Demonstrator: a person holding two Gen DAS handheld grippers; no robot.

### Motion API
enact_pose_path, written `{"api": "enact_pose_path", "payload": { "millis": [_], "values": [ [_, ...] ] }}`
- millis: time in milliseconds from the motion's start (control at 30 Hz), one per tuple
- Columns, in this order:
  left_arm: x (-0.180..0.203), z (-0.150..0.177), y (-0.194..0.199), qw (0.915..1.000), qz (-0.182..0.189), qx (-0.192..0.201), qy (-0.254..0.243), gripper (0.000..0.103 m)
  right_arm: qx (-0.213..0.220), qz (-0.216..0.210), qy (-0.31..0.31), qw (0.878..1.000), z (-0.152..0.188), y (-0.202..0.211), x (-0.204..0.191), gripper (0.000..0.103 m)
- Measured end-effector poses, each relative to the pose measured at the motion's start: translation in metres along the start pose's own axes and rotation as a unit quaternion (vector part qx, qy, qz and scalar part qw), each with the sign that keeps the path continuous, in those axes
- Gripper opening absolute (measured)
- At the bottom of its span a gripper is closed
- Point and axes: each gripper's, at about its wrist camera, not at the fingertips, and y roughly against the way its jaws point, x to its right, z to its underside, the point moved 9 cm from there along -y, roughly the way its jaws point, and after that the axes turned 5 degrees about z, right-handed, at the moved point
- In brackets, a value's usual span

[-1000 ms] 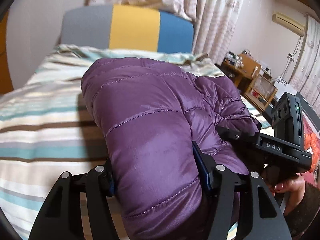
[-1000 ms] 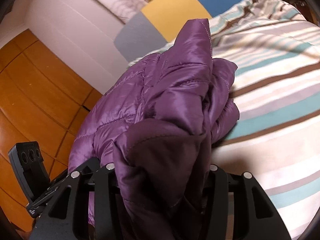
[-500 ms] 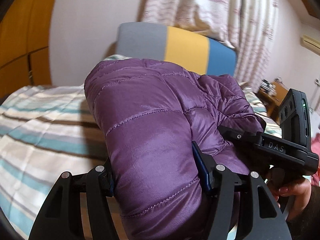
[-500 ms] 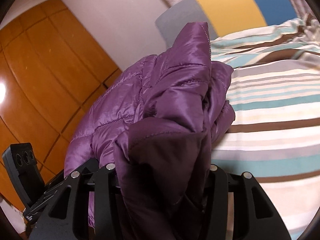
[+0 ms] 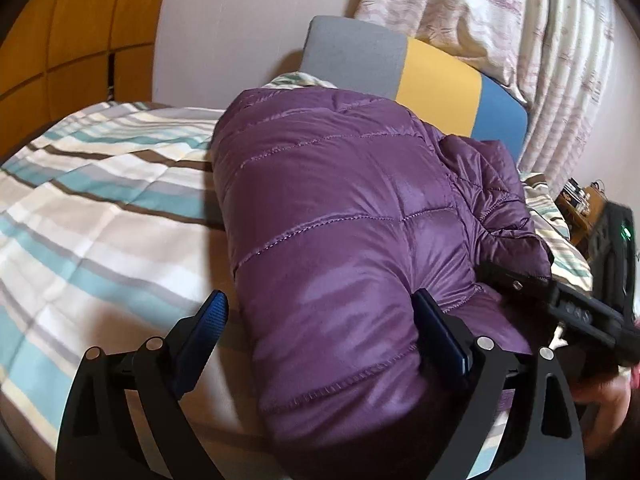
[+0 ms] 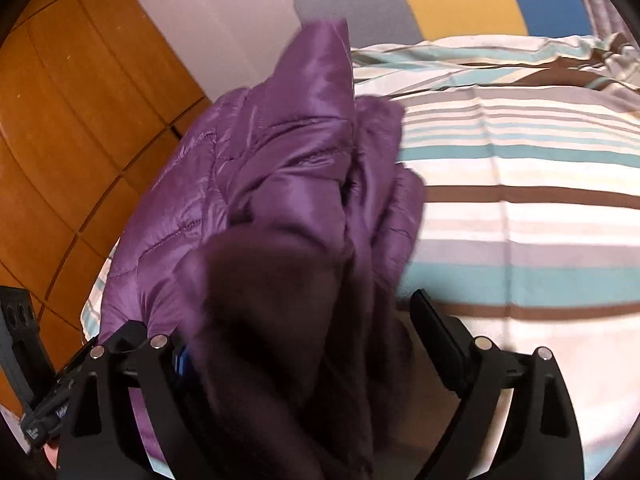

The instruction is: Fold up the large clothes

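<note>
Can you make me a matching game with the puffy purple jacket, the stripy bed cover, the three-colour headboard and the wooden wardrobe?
Things:
1. puffy purple quilted jacket
2. striped bed cover
3. grey, yellow and blue headboard
4. orange wooden wardrobe

Places:
A. at the bed's far end
B. folded on the bed
C. left, by the wall
D. under the jacket

Pairs: 1-B, 2-D, 3-A, 4-C

No text can be read with certainty here. The black body of the other gripper (image 5: 580, 312) carries small pale letters, but they are too blurred.

One purple jacket (image 5: 344, 232), two claws (image 5: 320, 320)
</note>
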Motion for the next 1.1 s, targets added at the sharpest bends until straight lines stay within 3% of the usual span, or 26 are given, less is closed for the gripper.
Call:
{"api": "enact_pose_path", "payload": {
  "millis": [100,200,333,467,533,600,700,800,1100],
  "values": [
    [-0.005,-0.015,0.018,0.9996,-0.024,0.006,0.013,0.097,0.049,0.033,0.020,0.998,-0.010,0.032,-0.008,0.089],
    [-0.002,-0.042,0.031,0.9989,-0.022,0.033,0.026,0.098,0.105,0.060,0.049,0.991,-0.041,0.057,-0.018,0.088],
    [0.001,-0.093,0.018,0.9973,-0.053,0.031,0.042,0.098,0.127,0.066,0.062,0.988,-0.084,0.064,-0.043,0.088],
    [0.001,-0.126,-0.019,0.9959,-0.077,0.009,0.047,0.098,0.095,0.078,0.039,0.992,-0.118,0.026,-0.069,0.086],
    [-0.011,-0.134,-0.043,0.9924,-0.112,-0.009,0.051,0.098,0.074,0.086,0.024,0.993,-0.125,0.009,-0.068,0.076],
    [-0.023,-0.134,-0.065,0.9887,-0.137,-0.025,0.056,0.098,0.062,0.098,0.004,0.993,-0.130,-0.012,-0.066,0.072],
    [-0.032,-0.119,-0.093,0.9864,-0.146,-0.063,0.041,0.098,0.054,0.132,0.032,0.989,-0.119,-0.032,-0.058,0.066],
    [-0.035,-0.108,-0.103,0.9867,-0.148,-0.053,0.041,0.098,0.035,0.157,0.063,0.985,-0.104,-0.056,-0.043,0.065],
    [-0.042,-0.097,-0.132,0.9860,-0.149,-0.059,0.047,0.100,0.007,0.124,0.024,0.992,-0.087,-0.093,-0.011,0.067]
  ]
}}
